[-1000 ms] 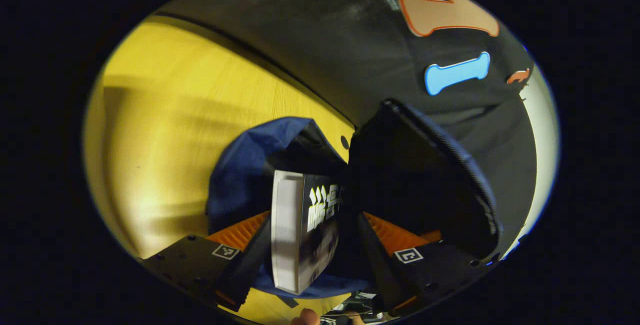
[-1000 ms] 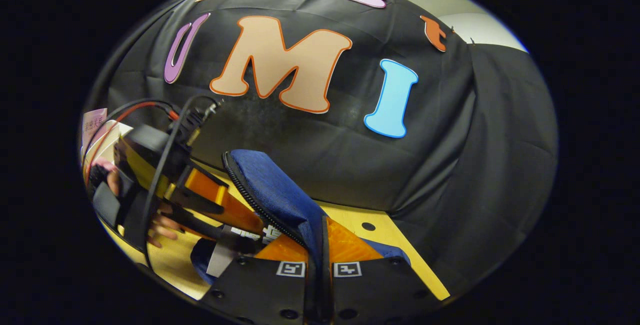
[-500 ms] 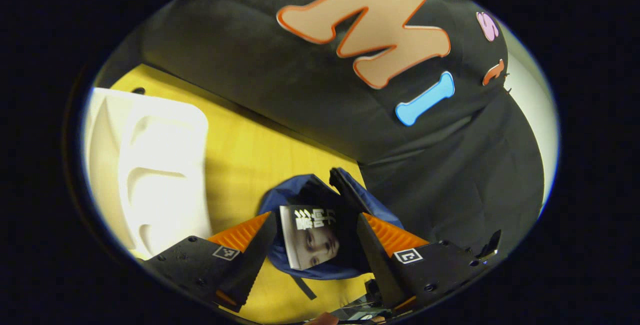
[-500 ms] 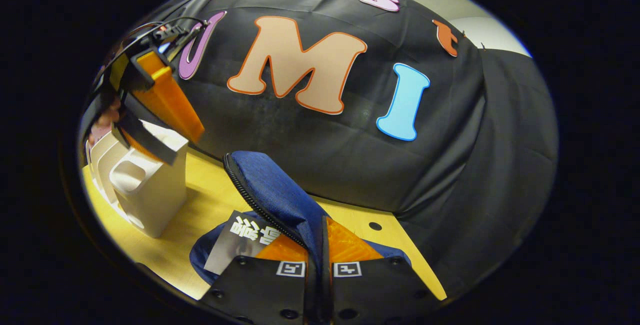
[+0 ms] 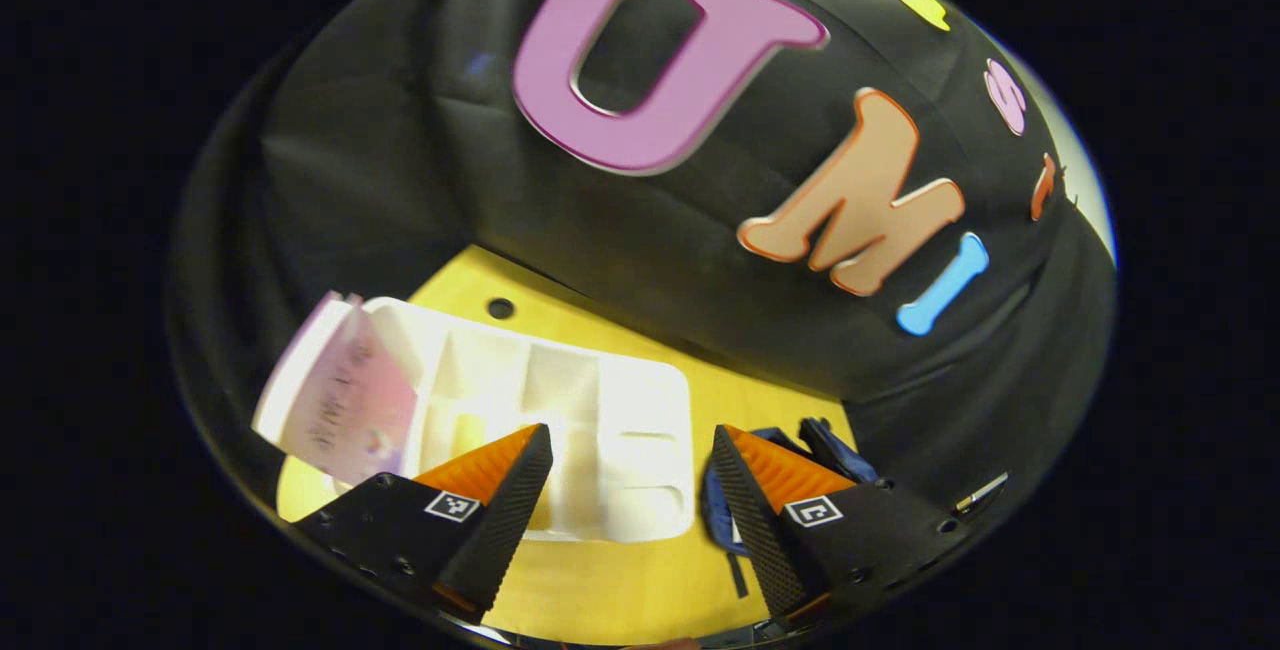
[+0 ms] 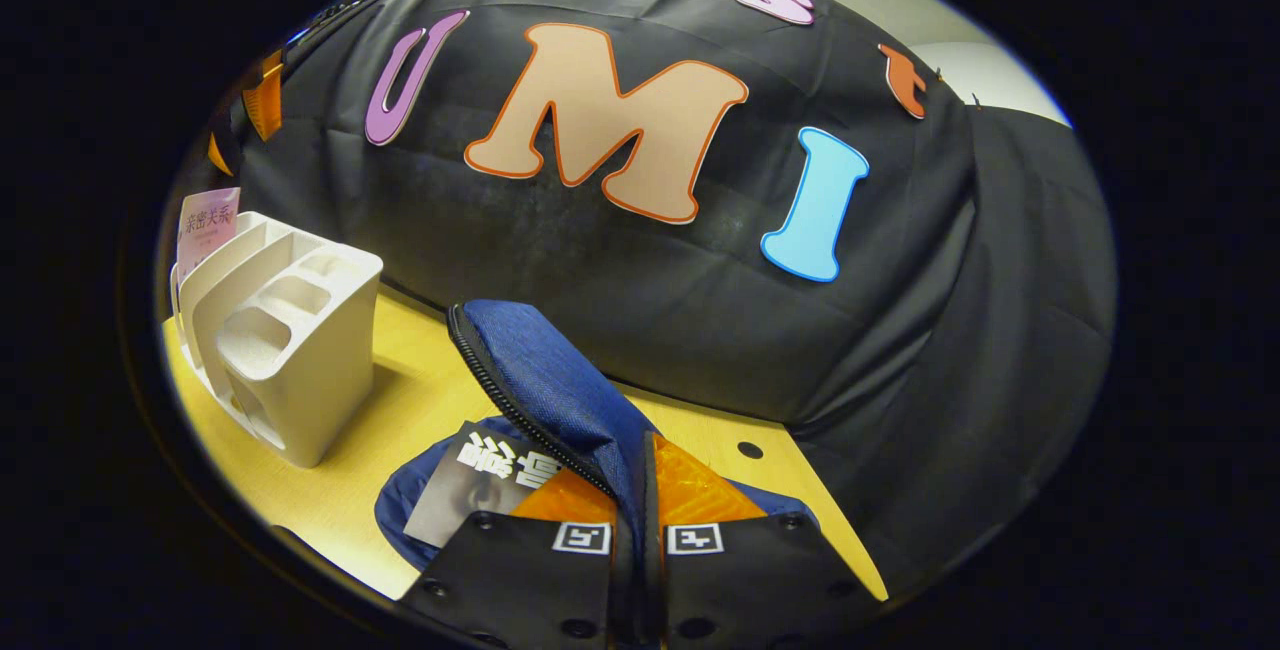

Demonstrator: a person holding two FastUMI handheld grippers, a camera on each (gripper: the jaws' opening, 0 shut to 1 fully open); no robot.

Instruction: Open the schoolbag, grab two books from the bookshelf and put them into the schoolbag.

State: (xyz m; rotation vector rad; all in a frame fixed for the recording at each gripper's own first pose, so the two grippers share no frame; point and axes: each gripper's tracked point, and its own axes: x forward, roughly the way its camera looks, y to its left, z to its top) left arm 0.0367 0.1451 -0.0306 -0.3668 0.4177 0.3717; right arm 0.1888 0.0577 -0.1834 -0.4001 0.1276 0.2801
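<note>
The left gripper (image 5: 632,475), fingers now apart and empty, had left the dark-covered book (image 6: 478,480) in the blue fabric schoolbag (image 6: 560,395) and faced the white plastic bookshelf (image 5: 590,430) for the second; the right gripper (image 6: 640,490) kept its fingers clamped on the flap.

Showing black left gripper (image 5: 632,490) mounts at lower frame, each bearing one square white-bordered marker and small round screws; same on right gripper (image 6: 637,490).

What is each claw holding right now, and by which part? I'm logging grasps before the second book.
The right claw is shut on the schoolbag's flap, pinching its lower part and holding it up. The left claw is open and holds nothing.
</note>
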